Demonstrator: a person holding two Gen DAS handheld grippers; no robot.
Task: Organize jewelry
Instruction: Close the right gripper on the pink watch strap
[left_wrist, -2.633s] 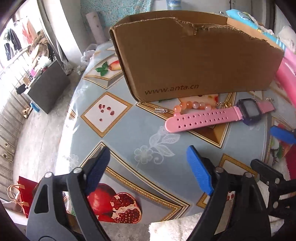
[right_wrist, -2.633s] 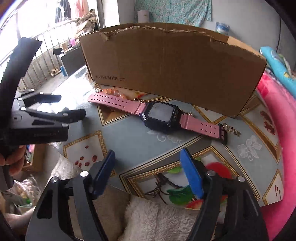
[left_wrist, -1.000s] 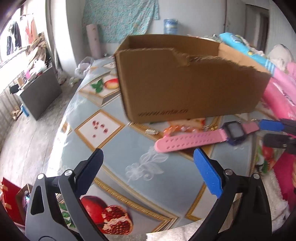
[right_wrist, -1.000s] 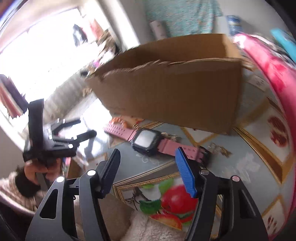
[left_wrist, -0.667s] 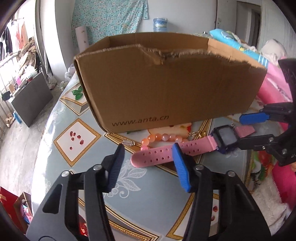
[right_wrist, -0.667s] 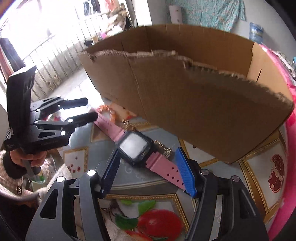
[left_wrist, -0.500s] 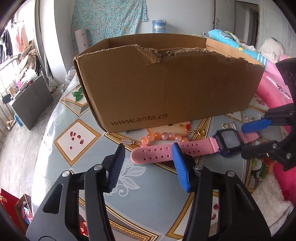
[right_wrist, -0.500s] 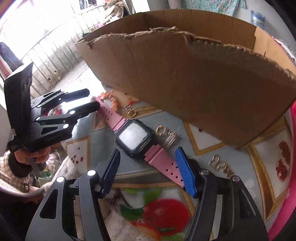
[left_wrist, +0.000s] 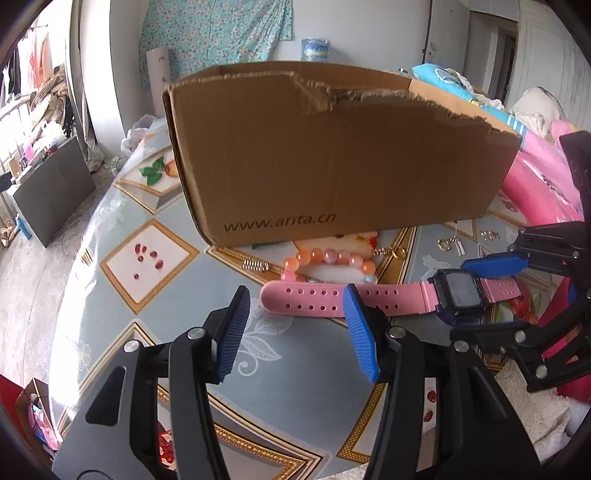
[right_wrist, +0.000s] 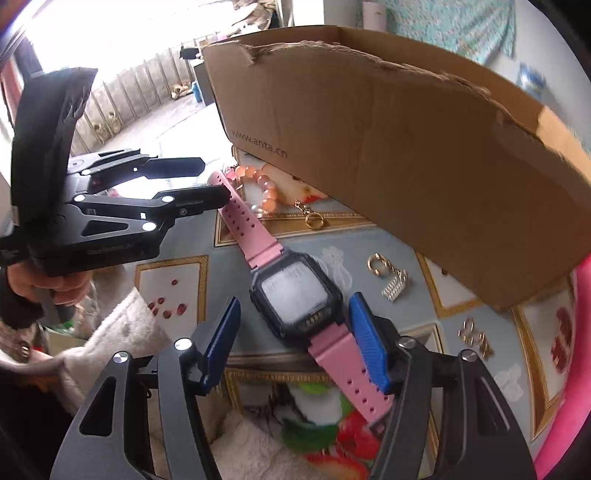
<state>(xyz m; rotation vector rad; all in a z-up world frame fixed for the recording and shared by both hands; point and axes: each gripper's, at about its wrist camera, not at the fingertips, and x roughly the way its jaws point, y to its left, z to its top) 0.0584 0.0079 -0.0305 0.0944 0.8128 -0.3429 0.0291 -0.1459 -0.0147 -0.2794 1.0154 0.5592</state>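
Note:
A pink-strapped watch with a dark face lies flat on the patterned tablecloth, in front of a brown cardboard box. An orange bead bracelet lies between watch and box. My left gripper is open over the long strap's free end. My right gripper is open, its blue pads either side of the watch face and short strap. Gold rings and small clasps lie beside the watch.
More small gold pieces lie right of the watch. A small metal spring lies left of the bracelet. Pink bedding borders the table on the right. A white fluffy cloth covers the near edge.
Both grippers have moved closer to the watch. The right gripper now straddles the watch face, and the left has come down to the strap's end.

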